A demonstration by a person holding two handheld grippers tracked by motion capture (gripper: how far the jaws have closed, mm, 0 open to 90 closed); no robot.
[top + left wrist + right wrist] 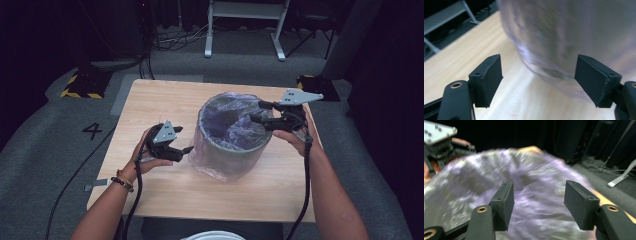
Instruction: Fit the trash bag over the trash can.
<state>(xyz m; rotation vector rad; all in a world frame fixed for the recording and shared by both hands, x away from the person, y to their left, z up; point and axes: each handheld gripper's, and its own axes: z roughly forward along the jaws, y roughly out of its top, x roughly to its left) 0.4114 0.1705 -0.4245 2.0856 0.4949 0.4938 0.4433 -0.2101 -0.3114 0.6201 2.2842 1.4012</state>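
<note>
- Left gripper [186, 149] sitting wide open, nothing in it, hanging just beside the lower wall of the bin [231, 150].
- Right gripper [258, 111] also gaping wide, hovering over the far rim.
- Bin standing mid-table [150, 105], wearing a clear plastic liner [212, 170].
- Liner probably thin, slippery, tearing easily; pinching the overhang at the rim looking best.

Plastic-lined bin [231, 134] blocking the counter's [150, 107] middle between both grippers; bare wood open left, behind and in front; narrow strip only along the right edge.
</note>
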